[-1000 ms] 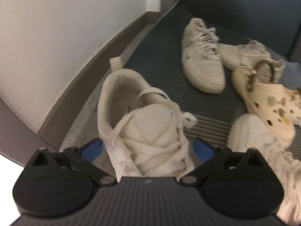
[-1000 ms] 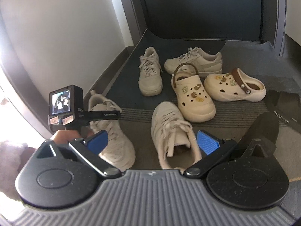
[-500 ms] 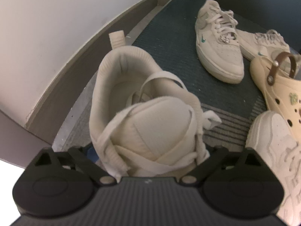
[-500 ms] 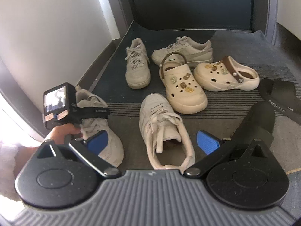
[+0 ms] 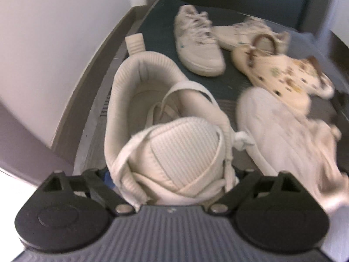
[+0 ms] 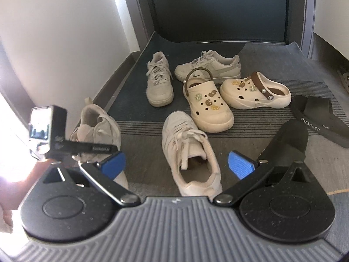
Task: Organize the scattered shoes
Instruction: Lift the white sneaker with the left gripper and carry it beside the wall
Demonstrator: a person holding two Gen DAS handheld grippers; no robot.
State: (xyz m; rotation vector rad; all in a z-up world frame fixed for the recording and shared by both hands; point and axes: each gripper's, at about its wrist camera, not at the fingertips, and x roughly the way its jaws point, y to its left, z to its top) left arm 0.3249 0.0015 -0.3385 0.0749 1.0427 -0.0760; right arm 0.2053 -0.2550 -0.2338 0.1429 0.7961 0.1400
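Our left tool (image 5: 172, 174) clamps the sneaker (image 5: 165, 131), heel away. Its mate (image 6: 189, 150) lies just right of it, heel-first before our right tool (image 6: 176, 163), whose jaws stand apart.

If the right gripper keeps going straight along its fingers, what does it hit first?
Probably the cream sneaker lying heel-first between the open fingers of the right gripper, its heel collar nearest. The cream clog lies beyond its toe. Depth is uncertain through the fisheye.
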